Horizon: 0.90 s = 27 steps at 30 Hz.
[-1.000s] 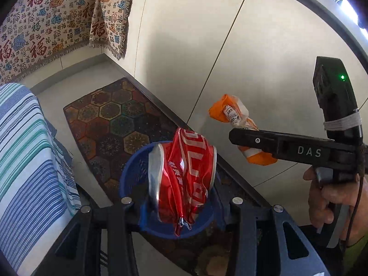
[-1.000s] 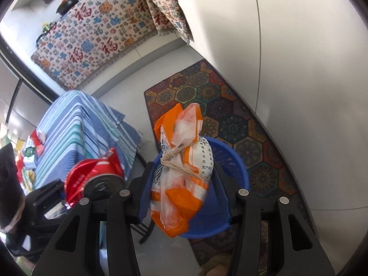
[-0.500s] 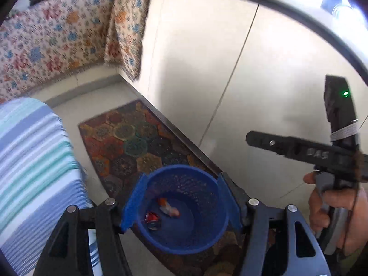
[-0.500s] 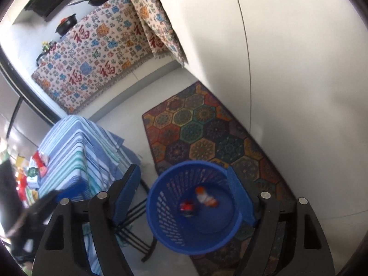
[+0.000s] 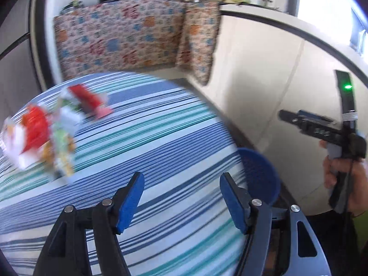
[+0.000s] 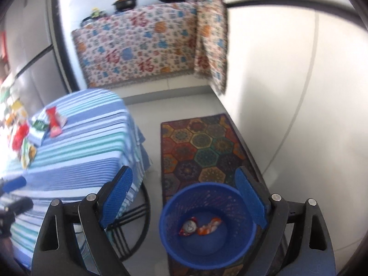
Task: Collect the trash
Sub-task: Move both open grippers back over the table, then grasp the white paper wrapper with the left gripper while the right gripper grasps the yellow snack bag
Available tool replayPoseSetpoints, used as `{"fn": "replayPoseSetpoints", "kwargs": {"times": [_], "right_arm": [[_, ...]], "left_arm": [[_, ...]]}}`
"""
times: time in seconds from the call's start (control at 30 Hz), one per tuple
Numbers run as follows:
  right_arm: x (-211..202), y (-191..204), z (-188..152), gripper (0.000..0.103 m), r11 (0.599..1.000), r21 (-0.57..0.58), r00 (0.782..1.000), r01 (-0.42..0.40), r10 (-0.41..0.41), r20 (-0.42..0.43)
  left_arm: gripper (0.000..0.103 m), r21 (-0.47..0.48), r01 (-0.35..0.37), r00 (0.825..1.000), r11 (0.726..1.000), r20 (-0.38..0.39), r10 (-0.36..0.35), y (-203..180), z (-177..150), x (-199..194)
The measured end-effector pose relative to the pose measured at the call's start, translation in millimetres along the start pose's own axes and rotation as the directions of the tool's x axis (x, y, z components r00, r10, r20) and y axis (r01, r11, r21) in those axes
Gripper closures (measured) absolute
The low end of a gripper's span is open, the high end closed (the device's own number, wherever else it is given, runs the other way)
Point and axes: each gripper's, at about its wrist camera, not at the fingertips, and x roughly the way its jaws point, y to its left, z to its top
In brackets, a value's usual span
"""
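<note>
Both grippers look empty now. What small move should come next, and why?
Probably swing the left gripper toward the wrappers at the far left of the striped table. Both it and the right gripper have just been opening, with nothing between their jaws. Two pieces of trash already lie in the blue basket, while several wrappers remain on the table.

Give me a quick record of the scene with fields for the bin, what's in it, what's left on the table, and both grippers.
bin: blue basket on the floor beside the patterned rug
in bin: crushed red can and orange wrapper
table: striped cloth, pile of wrappers near its far left edge
left gripper: open, jaws just widened, nothing between them
right gripper: open, jaws just widened, nothing between them, above the bin
</note>
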Motion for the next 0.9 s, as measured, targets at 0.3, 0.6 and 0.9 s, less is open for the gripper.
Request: {"fn": "replayPoseSetpoints", "kwargs": {"times": [0.3, 0.6, 0.9], "right_arm": [[0.8, 158.9, -19.4, 0.01, 0.955, -0.178, 0.971, -0.238, 0.231, -0.057], [58.1, 268.6, -25.1, 0.01, 0.908, -0.255, 0.93, -0.331, 0.269, -0.249], [70.0, 293.5, -29.3, 0.008, 0.903, -0.283, 0.932, -0.324, 0.252, -0.262]], "left_arm": [[0.034, -0.099, -0.2, 0.979, 0.975, -0.055, 0.195, 140.3, -40.6, -29.8], [0.027, -0.142, -0.263, 0.963, 0.954, -0.102, 0.251, 216.4, -48.6, -24.4], [0.017, -0.126, -0.244, 0.967, 0.961, -0.103, 0.232, 223.0, -45.6, -22.0]]}}
